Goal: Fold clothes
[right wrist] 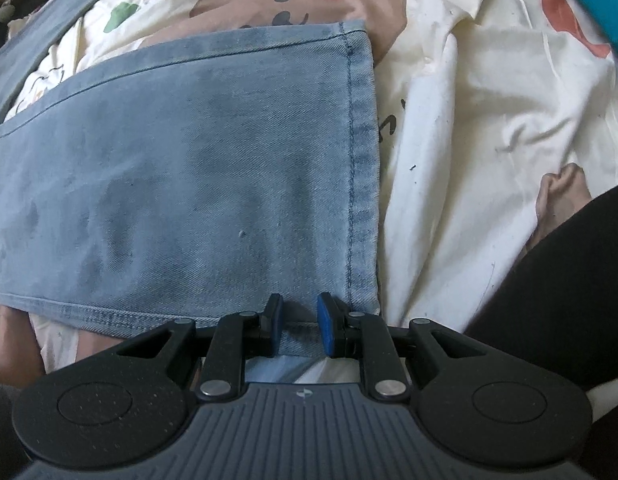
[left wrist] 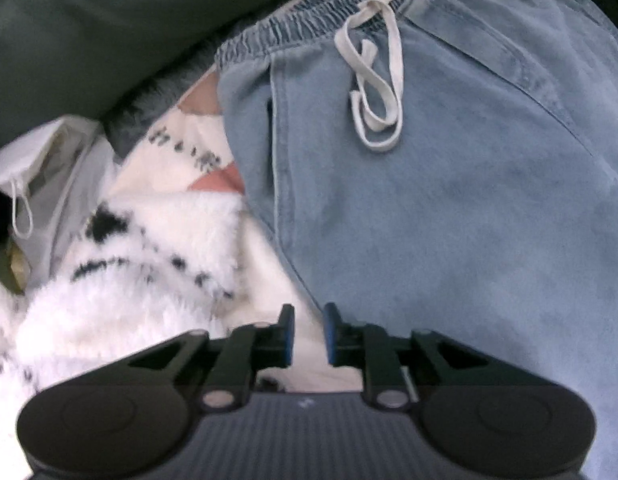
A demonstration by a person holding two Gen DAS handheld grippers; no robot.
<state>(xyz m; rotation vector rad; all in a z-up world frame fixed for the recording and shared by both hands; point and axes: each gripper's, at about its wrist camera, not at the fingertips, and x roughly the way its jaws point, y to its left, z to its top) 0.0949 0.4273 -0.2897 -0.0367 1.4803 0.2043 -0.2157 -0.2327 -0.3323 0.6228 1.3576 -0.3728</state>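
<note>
The blue jeans (left wrist: 449,200) lie flat on a bed sheet (right wrist: 489,140) that is cream with cartoon pictures. In the left wrist view the stretchy waist is at the top, with a white string (left wrist: 379,80) lying in loops on the cloth. The left gripper (left wrist: 309,334) points down at the side edge of the jeans. Its jaws are a little apart and nothing is between them; only the sheet shows in the gap.

A fluffy white blanket with black spots (left wrist: 129,280) is bunched up just beside the jeans on that side. A dark green cloth (left wrist: 109,20) lies past the waist.

In the right wrist view the right gripper (right wrist: 299,330) is at the bottom corner of a leg end (right wrist: 361,160). Its jaws are a little apart with the hem between them. I cannot tell if they pinch it. A dark sleeve (right wrist: 569,280) is near the right edge.
</note>
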